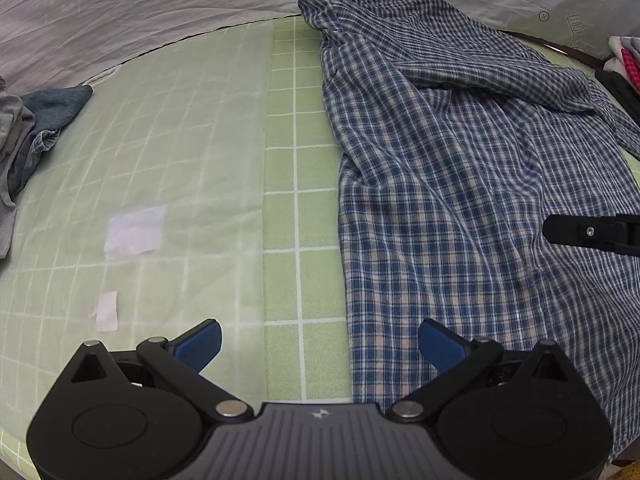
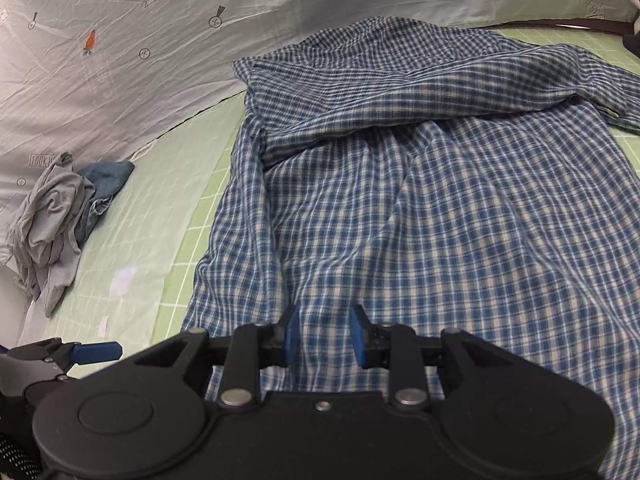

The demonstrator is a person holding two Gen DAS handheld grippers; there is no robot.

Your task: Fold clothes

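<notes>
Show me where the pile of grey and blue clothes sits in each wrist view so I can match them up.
Left wrist view: pile of grey and blue clothes at the far left edge, partly cut off.
Right wrist view: same pile at left, middle height, on the green checked mat.
Shared landmark: the blue plaid shirt, spread to the right of the pile in both.

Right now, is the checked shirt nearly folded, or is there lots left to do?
Lots left. The checked shirt lies spread on the green mat, with one sleeve crossed over the body. Neither tool holds it: the right tool has open jaws over the hem, and the left tool is wide open. The grey and blue clothes wait crumpled.
</notes>
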